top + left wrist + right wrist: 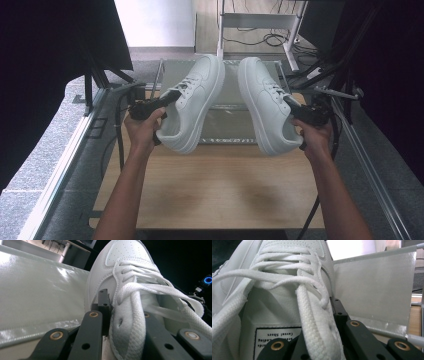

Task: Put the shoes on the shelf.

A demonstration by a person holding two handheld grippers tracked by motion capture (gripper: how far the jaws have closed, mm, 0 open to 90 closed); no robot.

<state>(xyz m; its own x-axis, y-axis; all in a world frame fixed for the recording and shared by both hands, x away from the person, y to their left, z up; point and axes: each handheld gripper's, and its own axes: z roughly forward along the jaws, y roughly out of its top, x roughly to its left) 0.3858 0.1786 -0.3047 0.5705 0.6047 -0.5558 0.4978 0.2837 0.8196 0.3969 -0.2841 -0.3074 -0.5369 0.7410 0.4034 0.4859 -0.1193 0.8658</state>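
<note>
Two white lace-up sneakers are held up off the wooden table, side by side and apart, their soles turned toward each other across the gap between them. The left sneaker (192,102) is tilted with its toe pointing away and upward and its heel low and near; its perforated toe cap and crossed flat laces are seen in the left gripper view (130,290). The right sneaker (266,105) is posed as its mirror, toe far and heel near. A printed label on the underside of its tongue is seen in the right gripper view (287,290).
</note>
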